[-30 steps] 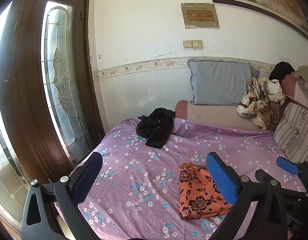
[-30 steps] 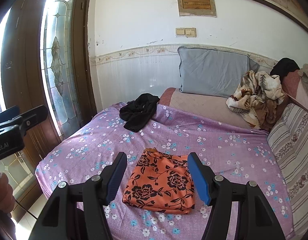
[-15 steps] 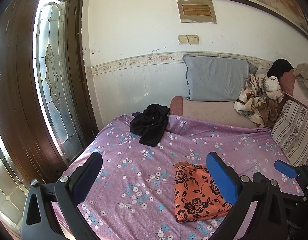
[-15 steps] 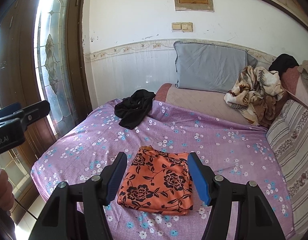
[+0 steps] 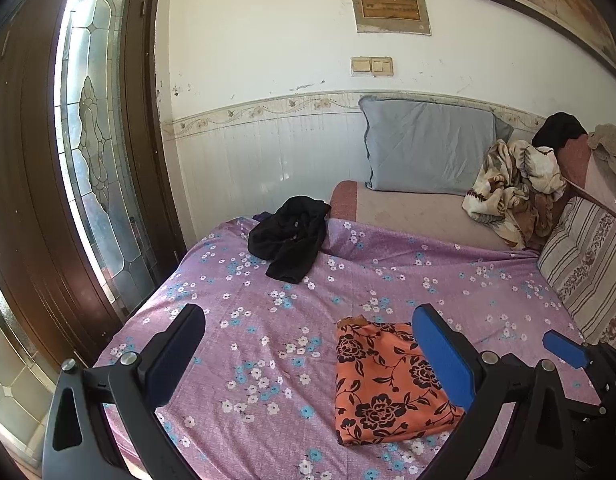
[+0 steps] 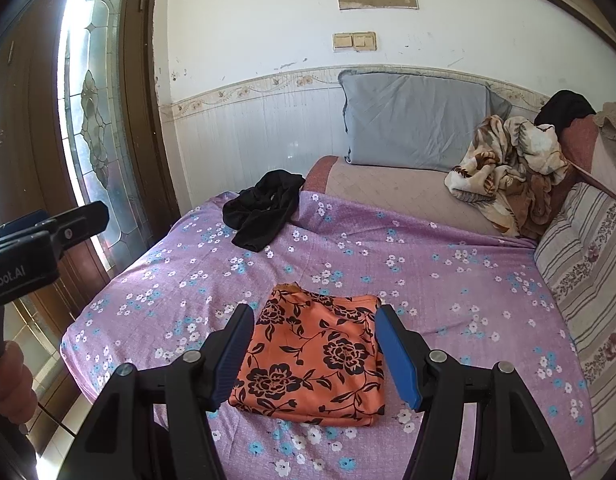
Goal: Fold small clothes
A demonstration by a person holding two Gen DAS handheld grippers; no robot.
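A folded orange cloth with black flowers (image 6: 314, 360) lies flat on the purple flowered bedsheet (image 6: 428, 272); it also shows in the left wrist view (image 5: 384, 384). A crumpled black garment (image 6: 261, 208) lies at the bed's far left corner, also in the left wrist view (image 5: 289, 236). My right gripper (image 6: 314, 356) is open and empty, held above the near side of the orange cloth. My left gripper (image 5: 308, 356) is open and empty, over the sheet to the left of the orange cloth. Neither touches any cloth.
A grey pillow (image 6: 416, 120) leans on the wall at the bed's head. A rumpled beige patterned blanket (image 6: 508, 160) and a striped cushion (image 6: 588, 256) lie along the right side. A brown door with leaded glass (image 5: 95, 152) stands left of the bed.
Both grippers have drawn back and risen a little, so the bed and both cloths sit lower and farther in view. The cloths have not moved. Both grippers stay open.
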